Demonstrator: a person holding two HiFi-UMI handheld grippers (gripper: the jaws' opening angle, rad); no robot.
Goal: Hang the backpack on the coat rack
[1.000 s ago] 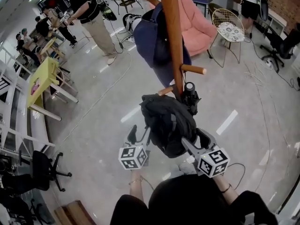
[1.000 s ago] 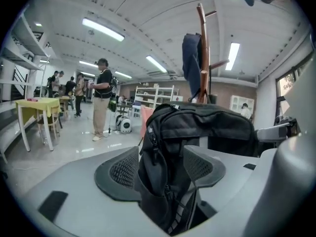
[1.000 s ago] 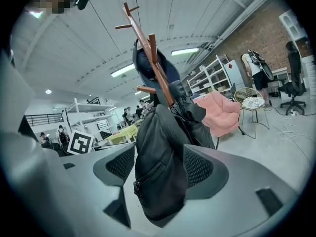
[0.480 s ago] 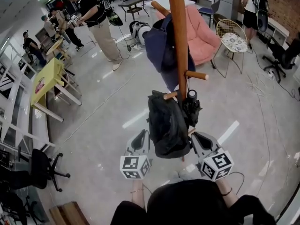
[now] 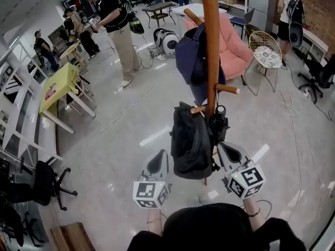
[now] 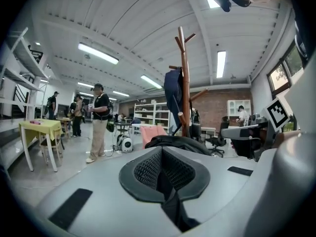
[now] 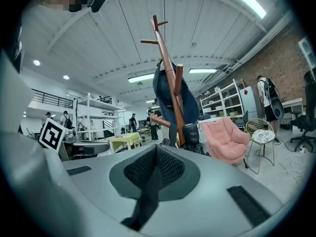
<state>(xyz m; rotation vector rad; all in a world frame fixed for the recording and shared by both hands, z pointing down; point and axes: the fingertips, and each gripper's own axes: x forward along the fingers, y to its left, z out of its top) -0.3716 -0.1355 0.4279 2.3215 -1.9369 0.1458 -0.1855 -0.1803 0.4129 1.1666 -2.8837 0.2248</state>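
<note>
The black fabric backpack (image 5: pixel 192 145) is hanging soft and slumped from a short lower peg of the round wooden coat rack (image 5: pixel 211 46), clear of the floor. A navy garment (image 5: pixel 194 56) is draping from a higher peg on the same pole.

You are holding your left hand-held gripper (image 5: pixel 159 161) just beside the pack's left flank and your right hand-held gripper (image 5: pixel 226 151) just beside its right. On both, the jaws have just been closing, and their ribbed dark pads are meeting with nothing between them.

Below, a glossy pale grey floor (image 5: pixel 120 135) is reflecting the ceiling lights. A padded pink armchair (image 5: pixel 233 46) and a round wire chair (image 5: pixel 264 51) are sitting behind the rack. A yellow worktop (image 5: pixel 55 88) is standing at the left, and people (image 5: pixel 118 25) are standing beyond it. A brick wall (image 5: pixel 314 4) is closing off the far right.
</note>
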